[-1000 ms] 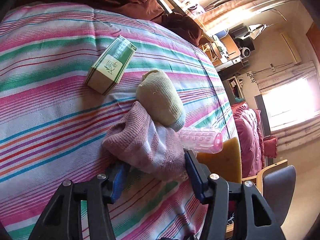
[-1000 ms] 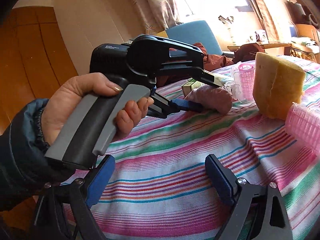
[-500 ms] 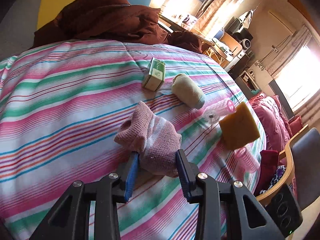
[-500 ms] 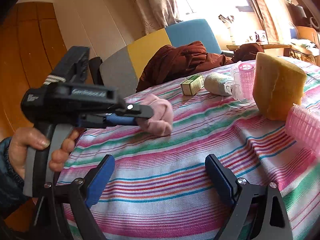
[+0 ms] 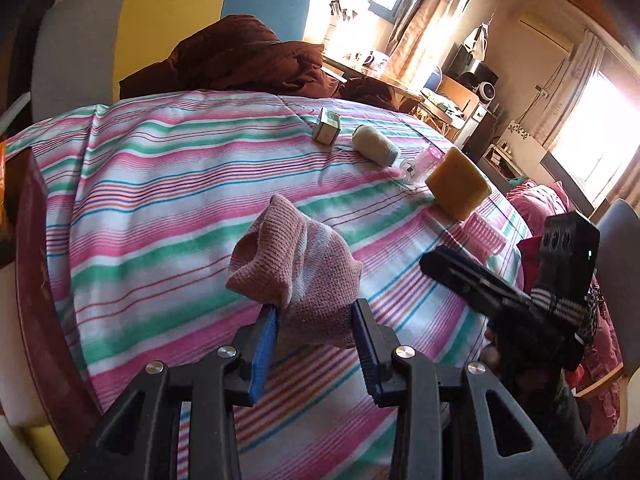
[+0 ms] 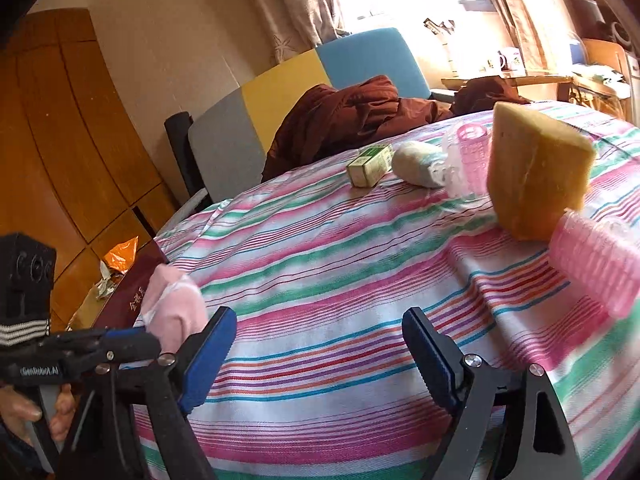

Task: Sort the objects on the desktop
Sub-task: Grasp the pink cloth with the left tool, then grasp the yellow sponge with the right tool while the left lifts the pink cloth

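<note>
In the left wrist view, the left tongs (image 5: 314, 334) are seen clenched on a pink knitted sock (image 5: 294, 268), which is gripped at its lower part between the two blue pads (image 5: 263, 348) and is held up over the striped cloth (image 5: 160, 200) of the desk. In the right wrist view the same sock (image 6: 172, 306) is seen at 9 o'clock, near the desk edge, beside a dark red book (image 6: 128, 292). The right tongs (image 6: 316, 356) are released, with the jaws wide apart and nothing between them, low over the near part of the cloth (image 6: 320, 280).

Further out, at 1 o'clock from the left tongs, a yellow sponge (image 5: 458, 188) is standing on the desk, with a pink hair roller (image 5: 486, 234) just beside it at the near side. Behind the sponge a clear bottle with pink cap (image 5: 422, 162) is lying, then a rolled beige sock (image 5: 374, 145) and a small green box (image 5: 327, 131). At 12 o'clock a brown garment (image 5: 248, 60) is laid over a chair (image 5: 160, 20) of grey, yellow and blue
</note>
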{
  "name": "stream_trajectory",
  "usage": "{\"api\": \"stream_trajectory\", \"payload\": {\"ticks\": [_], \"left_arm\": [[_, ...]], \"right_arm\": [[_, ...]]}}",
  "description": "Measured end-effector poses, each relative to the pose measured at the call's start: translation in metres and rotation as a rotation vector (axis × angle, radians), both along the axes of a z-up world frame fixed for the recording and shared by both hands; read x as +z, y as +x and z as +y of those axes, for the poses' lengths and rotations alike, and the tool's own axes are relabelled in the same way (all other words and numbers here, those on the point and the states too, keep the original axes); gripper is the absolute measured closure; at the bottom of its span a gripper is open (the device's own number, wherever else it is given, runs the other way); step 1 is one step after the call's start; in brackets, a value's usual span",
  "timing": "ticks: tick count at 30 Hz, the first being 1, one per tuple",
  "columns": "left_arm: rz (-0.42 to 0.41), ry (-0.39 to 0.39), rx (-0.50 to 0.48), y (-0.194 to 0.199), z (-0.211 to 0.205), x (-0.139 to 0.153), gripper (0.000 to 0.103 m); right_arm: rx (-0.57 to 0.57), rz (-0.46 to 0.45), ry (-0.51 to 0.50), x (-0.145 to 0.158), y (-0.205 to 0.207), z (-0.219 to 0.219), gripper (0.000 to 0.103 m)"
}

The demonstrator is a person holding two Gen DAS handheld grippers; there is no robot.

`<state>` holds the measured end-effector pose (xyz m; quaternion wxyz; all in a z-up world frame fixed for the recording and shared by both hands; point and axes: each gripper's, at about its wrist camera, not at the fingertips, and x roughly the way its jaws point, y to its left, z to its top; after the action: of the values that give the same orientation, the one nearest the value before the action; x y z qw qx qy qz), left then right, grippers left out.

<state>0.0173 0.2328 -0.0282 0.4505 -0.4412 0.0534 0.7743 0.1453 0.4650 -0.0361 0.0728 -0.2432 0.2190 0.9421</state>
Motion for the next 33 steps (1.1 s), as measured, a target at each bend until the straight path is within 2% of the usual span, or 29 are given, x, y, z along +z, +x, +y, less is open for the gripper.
{"api": "stream_trajectory", "payload": {"ticks": [6, 9, 15, 20, 23, 25, 27, 30, 33], "left_arm": [[-0.004, 0.013, 0.001, 0.004, -0.010, -0.009, 0.066], [-0.013, 0.026, 0.000, 0.004, -0.010, -0.011, 0.066], [-0.024, 0.037, 0.004, 0.003, -0.008, -0.011, 0.064], [-0.046, 0.031, 0.009, 0.000, -0.004, -0.013, 0.057], [-0.063, 0.031, 0.019, -0.003, -0.001, -0.014, 0.055], [-0.078, 0.033, 0.027, -0.006, 0.000, -0.015, 0.054], [-0.096, 0.037, 0.036, -0.009, 0.001, -0.016, 0.054], [-0.109, 0.044, 0.053, -0.015, 0.004, -0.018, 0.054], [-0.077, 0.043, 0.058, -0.016, 0.008, -0.018, 0.061]], "right_arm": [[-0.194, 0.032, 0.112, 0.048, 0.028, 0.044, 0.018], [-0.285, -0.013, 0.155, 0.058, 0.027, 0.071, 0.015], [-0.311, -0.167, 0.186, 0.049, -0.003, 0.107, 0.014], [-0.283, -0.240, 0.194, 0.034, -0.023, 0.116, 0.015], [-0.262, -0.255, 0.202, 0.029, -0.028, 0.113, 0.022], [-0.265, -0.258, 0.220, 0.028, -0.029, 0.111, 0.031], [-0.256, -0.255, 0.227, 0.027, -0.029, 0.109, 0.045], [-0.265, -0.252, 0.254, 0.029, -0.030, 0.103, 0.050], [-0.267, -0.224, 0.261, 0.035, -0.027, 0.096, 0.051]]}}
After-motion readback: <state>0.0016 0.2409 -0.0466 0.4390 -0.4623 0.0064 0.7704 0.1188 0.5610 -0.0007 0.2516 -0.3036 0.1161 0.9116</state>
